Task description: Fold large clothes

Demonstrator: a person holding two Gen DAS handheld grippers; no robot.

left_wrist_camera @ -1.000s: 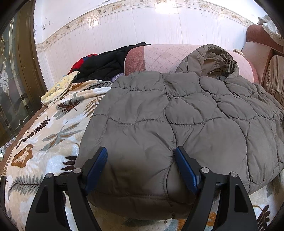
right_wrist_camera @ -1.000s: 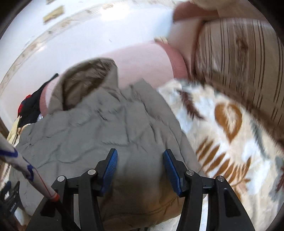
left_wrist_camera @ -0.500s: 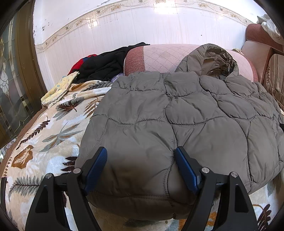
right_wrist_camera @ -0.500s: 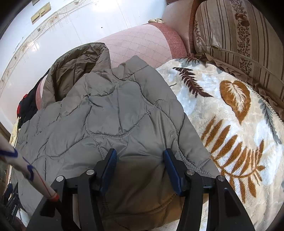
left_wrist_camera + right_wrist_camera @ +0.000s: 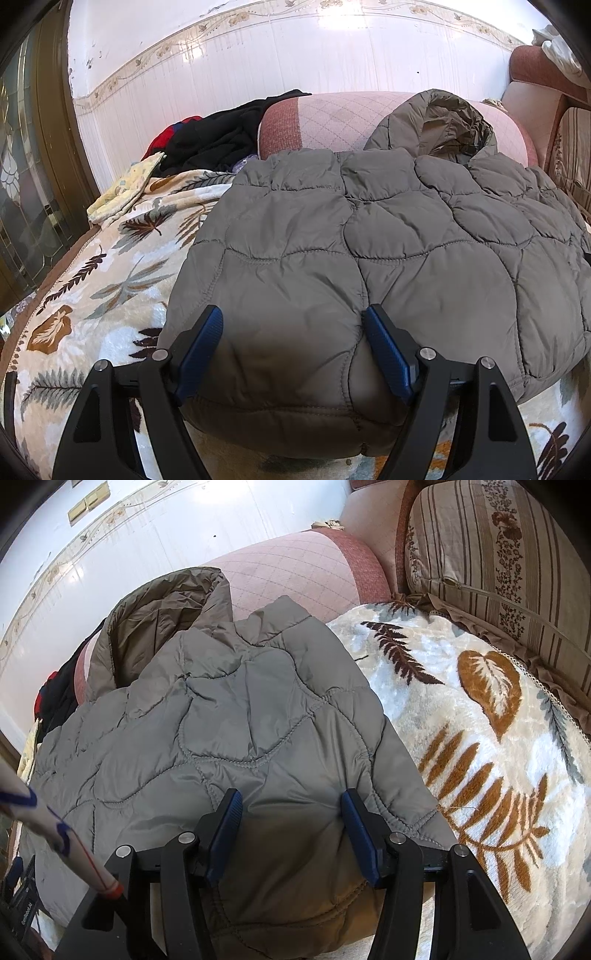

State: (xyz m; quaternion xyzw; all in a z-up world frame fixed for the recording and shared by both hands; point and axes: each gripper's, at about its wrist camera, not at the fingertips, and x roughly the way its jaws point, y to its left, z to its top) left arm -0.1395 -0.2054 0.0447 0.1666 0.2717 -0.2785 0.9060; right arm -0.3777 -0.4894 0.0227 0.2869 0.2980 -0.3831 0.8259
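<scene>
A leaf-print blanket (image 5: 110,280) covered the bed, and on it lay the grey quilted jacket (image 5: 369,240), folded into a thick slab, its hood (image 5: 443,122) propped open against the pink bolster (image 5: 332,118) at the far end. A striped cushion (image 5: 498,554) stood past the blanket's right edge, and a heap of black and red clothes (image 5: 214,136) sat left of the bolster, beside a yellow cloth (image 5: 125,184).

My left gripper (image 5: 291,350) held the jacket's near left corner: its blue pads (image 5: 201,350) pressed into the padding on both sides, and the fabric bulged between them. My right gripper (image 5: 291,834) had its jaws set around the near right corner, the pads (image 5: 356,838) sunk into puffed fabric, clamped on the thick fold. A white cord with blue marks (image 5: 44,823) crossed the right view's lower left.
</scene>
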